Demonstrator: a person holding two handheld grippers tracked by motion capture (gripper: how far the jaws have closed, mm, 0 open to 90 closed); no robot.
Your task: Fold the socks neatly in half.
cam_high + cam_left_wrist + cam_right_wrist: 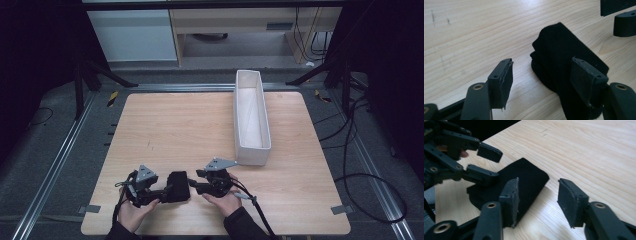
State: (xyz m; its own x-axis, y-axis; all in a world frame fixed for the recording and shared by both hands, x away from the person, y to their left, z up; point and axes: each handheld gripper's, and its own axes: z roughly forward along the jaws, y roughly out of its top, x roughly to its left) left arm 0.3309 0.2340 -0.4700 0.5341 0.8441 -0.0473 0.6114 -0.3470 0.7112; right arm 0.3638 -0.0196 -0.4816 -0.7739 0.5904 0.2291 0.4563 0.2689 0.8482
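High view: left hand-held gripper (167,192) & right hand-held gripper (196,186), both jaws wide, flanking folded black cloth (178,186) on worktop (190,130), prob. readying pickup.

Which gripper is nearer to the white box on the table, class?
The right gripper. It sits just short of the white box's near end, while the left gripper lies further away, beyond the black cloth.

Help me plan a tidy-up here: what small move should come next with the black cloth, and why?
Probably close the left gripper on the folded black cloth. Its jaws stand open with the cloth's near end between them, one jaw over the fabric. The right gripper is open too, beside the cloth's other end, and the white box stands empty.
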